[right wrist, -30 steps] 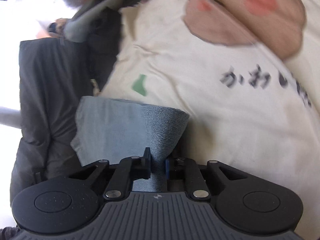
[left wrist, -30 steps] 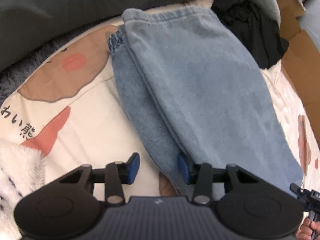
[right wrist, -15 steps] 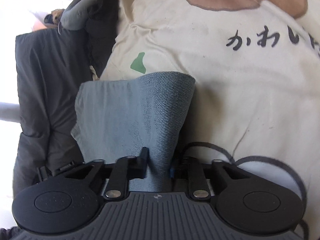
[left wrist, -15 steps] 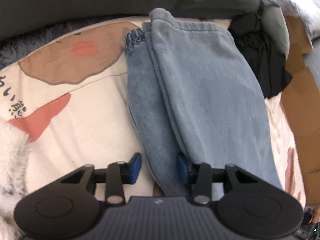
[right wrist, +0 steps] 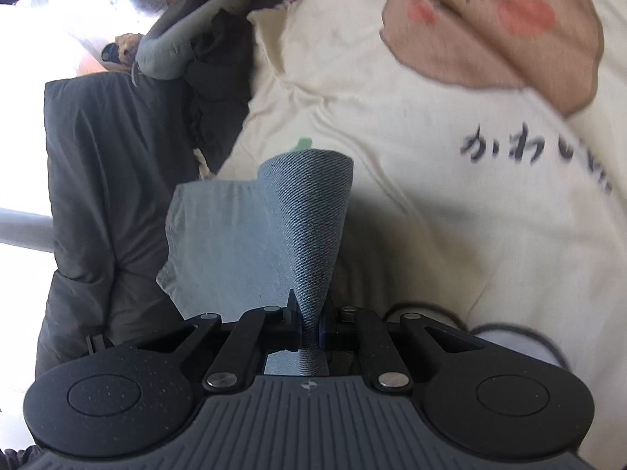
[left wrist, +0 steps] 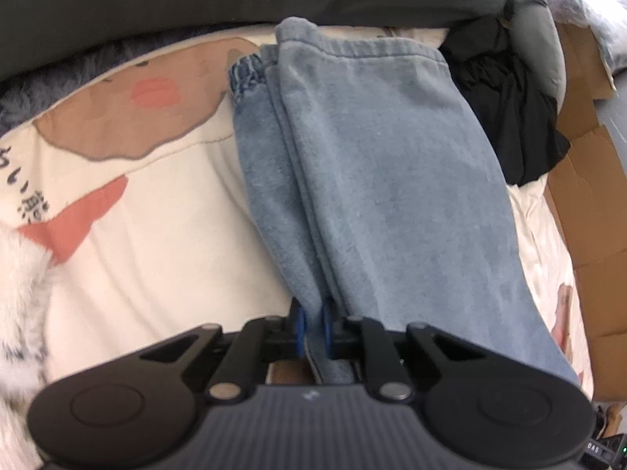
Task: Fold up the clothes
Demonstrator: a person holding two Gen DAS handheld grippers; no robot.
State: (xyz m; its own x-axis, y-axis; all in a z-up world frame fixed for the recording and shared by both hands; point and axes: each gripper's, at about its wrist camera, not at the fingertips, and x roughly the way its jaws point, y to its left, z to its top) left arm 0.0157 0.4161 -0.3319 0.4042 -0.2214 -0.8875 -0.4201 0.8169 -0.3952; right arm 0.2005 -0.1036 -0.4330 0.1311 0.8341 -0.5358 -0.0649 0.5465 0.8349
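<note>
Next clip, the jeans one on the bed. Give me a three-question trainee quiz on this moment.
1. True or false: the right gripper holds nothing.
2. What lies right of the light blue jeans in the left wrist view? A) black garment B) red towel C) striped pillow
3. The left gripper pinches the jeans along which side in its view?

Key: 1. False, denim is clamped in it. 2. A, the black garment. 3. The left side, at the near end.
</note>
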